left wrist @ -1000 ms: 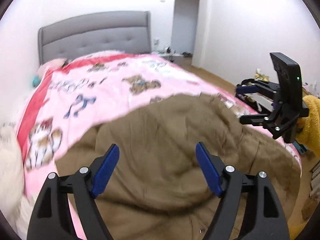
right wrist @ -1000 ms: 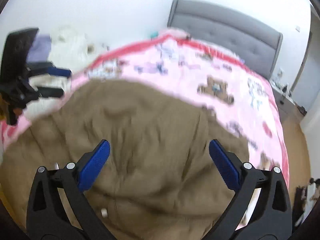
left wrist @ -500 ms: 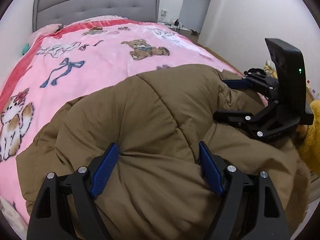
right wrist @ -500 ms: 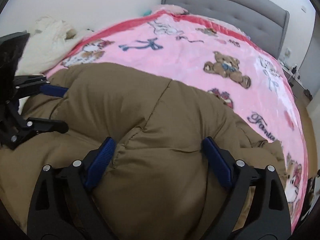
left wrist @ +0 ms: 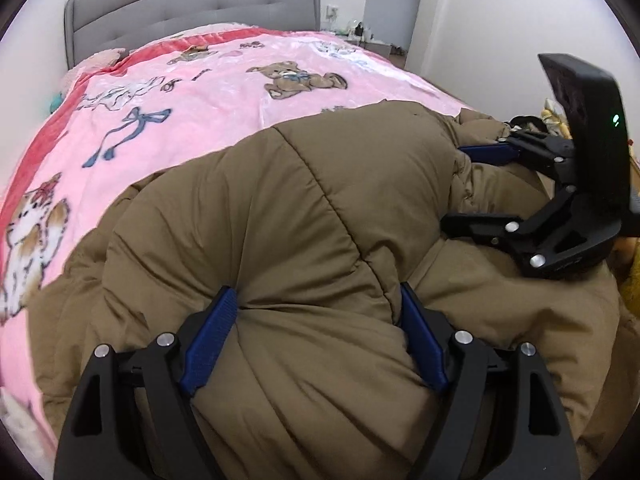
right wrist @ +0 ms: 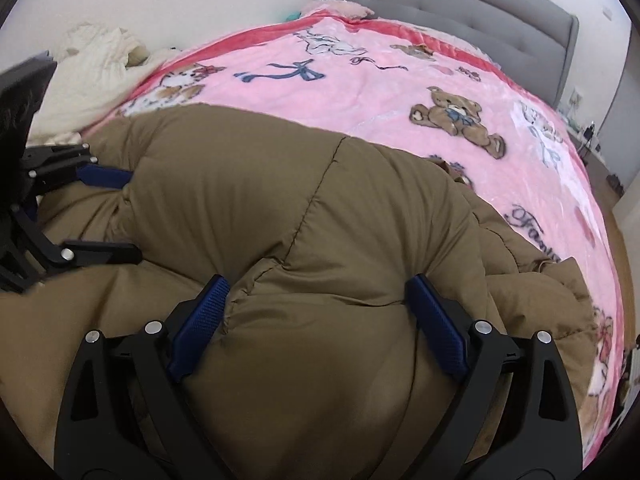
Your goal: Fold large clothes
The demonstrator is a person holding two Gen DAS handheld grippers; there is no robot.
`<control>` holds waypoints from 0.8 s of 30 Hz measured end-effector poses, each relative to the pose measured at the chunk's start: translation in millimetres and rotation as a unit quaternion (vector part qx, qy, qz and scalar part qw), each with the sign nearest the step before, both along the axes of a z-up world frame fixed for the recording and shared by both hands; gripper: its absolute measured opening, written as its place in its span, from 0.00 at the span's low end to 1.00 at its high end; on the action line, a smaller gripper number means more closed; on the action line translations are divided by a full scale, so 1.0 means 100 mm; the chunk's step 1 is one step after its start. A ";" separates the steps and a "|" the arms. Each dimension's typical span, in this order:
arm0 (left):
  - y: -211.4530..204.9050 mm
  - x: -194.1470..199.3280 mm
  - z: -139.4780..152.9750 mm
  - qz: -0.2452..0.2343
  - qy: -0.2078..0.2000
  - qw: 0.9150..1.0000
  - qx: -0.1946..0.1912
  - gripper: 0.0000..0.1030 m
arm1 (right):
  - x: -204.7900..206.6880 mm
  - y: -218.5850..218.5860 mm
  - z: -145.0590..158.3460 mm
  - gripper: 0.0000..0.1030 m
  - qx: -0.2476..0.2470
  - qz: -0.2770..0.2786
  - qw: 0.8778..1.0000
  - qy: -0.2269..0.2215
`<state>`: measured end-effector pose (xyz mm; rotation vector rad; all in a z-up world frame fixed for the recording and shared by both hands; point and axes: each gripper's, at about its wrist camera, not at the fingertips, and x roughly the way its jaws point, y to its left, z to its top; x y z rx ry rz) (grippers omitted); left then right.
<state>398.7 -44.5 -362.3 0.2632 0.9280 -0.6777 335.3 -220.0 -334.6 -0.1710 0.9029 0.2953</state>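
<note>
Both grippers have come down onto the brown puffer coat (left wrist: 304,216) since the earlier frames, when they hung above it, and the bed fills more of each view. Nearest the left camera, the left gripper (left wrist: 316,320) has its blue pads sunk into a thick roll of the coat's padding, so it grips the coat with its jaws wide. The right gripper (right wrist: 316,308) does the same on its own bulge of the coat; its jaws have just been closing, and the padding now swells between the pads (pressed on both sides). Each gripper shows in the other's view, biting the same roll from the side. Beyond them the coat lies in a rumpled heap on the near end of the bed, over a pink blanket (left wrist: 208,92) printed with bears and bows. Farther back stands the grey padded headboard (left wrist: 192,4) against the white wall, and a cream garment (right wrist: 88,76) lies at the blanket's left edge.
</note>
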 end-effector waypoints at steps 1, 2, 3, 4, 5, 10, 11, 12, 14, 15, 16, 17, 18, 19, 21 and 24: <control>0.03 -0.02 0.08 0.011 0.006 1.000 -0.006 0.77 | -0.02 -0.02 0.08 0.82 0.007 -0.009 1.000 -0.001; 0.06 -0.03 0.14 0.017 0.009 1.000 -0.014 0.77 | -0.08 -0.05 0.17 0.82 0.018 -0.017 1.000 -0.010; 0.11 -0.09 0.25 0.024 0.004 0.999 -0.030 0.77 | -0.19 -0.08 0.30 0.82 0.038 -0.021 0.999 -0.031; 0.15 -0.15 0.33 0.025 -0.004 0.999 -0.039 0.77 | -0.30 -0.11 0.41 0.82 0.056 -0.019 0.997 -0.052; 0.18 -0.21 0.40 0.029 -0.012 0.999 -0.043 0.77 | -0.41 -0.11 0.49 0.83 0.069 -0.014 0.995 -0.069; 0.20 -0.47 0.61 0.033 -0.012 0.998 -0.055 0.77 | -0.85 0.02 0.63 0.88 0.066 0.014 0.993 -0.092; 0.19 -0.52 0.59 0.028 -0.011 0.998 -0.051 0.77 | -0.89 0.06 0.61 0.88 0.055 0.018 0.994 -0.092; 0.17 -0.56 0.54 0.021 -0.006 0.999 -0.043 0.77 | -0.92 0.12 0.55 0.88 0.040 0.027 0.995 -0.083; 0.15 -0.59 0.37 0.018 0.012 0.999 -0.025 0.77 | -0.92 0.21 0.37 0.88 -0.002 0.037 0.998 -0.055; 0.16 -0.59 0.29 0.019 0.020 0.999 -0.020 0.77 | -0.91 0.25 0.27 0.89 -0.022 0.038 0.998 -0.044; 0.17 -0.60 0.22 0.019 0.025 0.999 -0.017 0.77 | -0.91 0.27 0.18 0.89 -0.042 0.040 0.998 -0.035; 0.18 -0.61 0.18 0.017 0.025 0.999 -0.015 0.77 | -0.92 0.27 0.09 0.89 -0.052 0.043 0.997 -0.032; 0.18 -0.62 0.16 0.016 0.025 0.999 -0.014 0.77 | -0.92 0.26 0.06 0.91 -0.049 0.044 0.997 -0.035; 0.18 -0.63 0.13 0.014 0.023 1.000 -0.014 0.77 | -0.92 0.24 0.03 0.91 -0.045 0.043 0.997 -0.037; 0.18 -0.63 0.09 0.012 0.021 1.000 -0.012 0.77 | -0.90 0.21 -0.04 0.92 -0.043 0.035 0.998 -0.035; 0.17 -0.62 -0.05 0.010 0.022 1.000 -0.008 0.77 | -0.87 0.20 -0.15 0.92 -0.047 0.028 0.998 -0.024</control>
